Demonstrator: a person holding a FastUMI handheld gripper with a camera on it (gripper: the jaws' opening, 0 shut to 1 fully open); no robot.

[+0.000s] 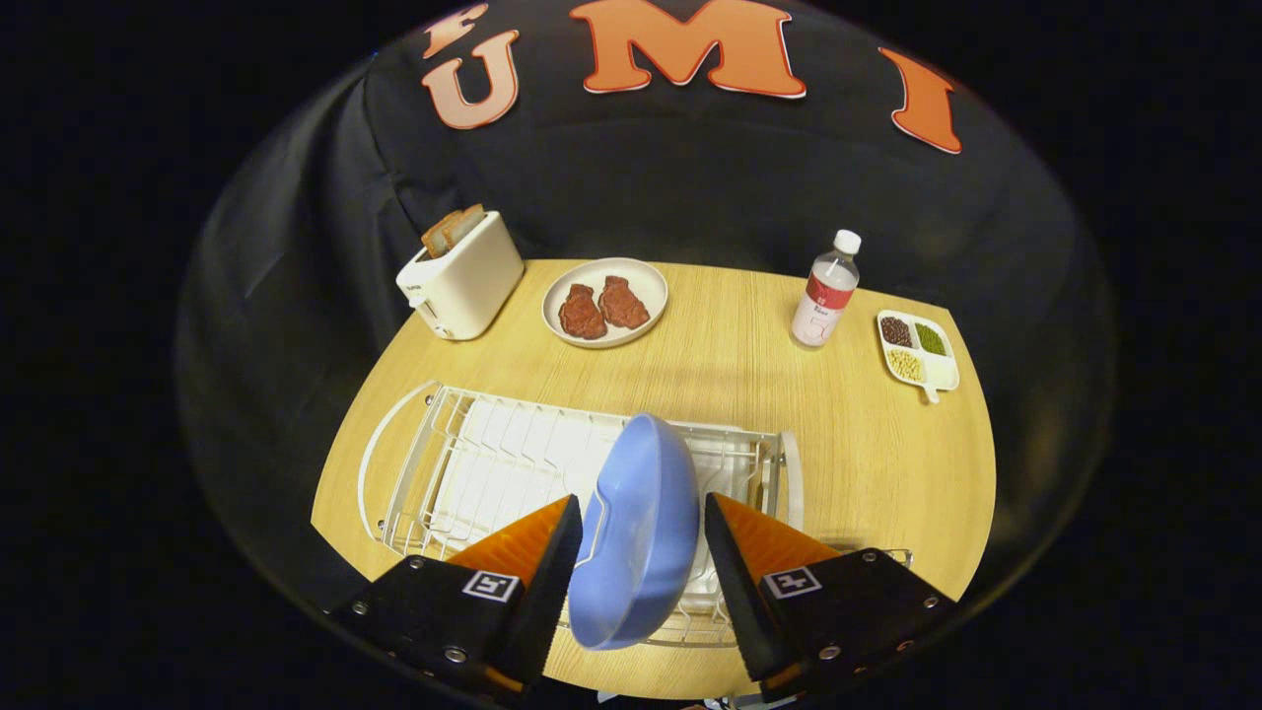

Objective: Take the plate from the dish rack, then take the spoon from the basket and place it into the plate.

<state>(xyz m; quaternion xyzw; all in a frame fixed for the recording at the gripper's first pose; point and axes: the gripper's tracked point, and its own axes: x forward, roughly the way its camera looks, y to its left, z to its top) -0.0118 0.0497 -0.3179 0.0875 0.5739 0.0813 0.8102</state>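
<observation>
Wooden table (749,394): spread fingers (643,552) flank blue plate (636,532) upright in rack (473,463).

Round wooden table (710,375), pale grain, evenly lit from above. Black cloth wall (690,177) hung draped close behind it.

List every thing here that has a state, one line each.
gripper: open, fingers either side of the blue plate
blue plate: on edge in the dish rack
toaster: bread sticking up
white plate: holds two meat pieces
bottle: upright, capped
</observation>
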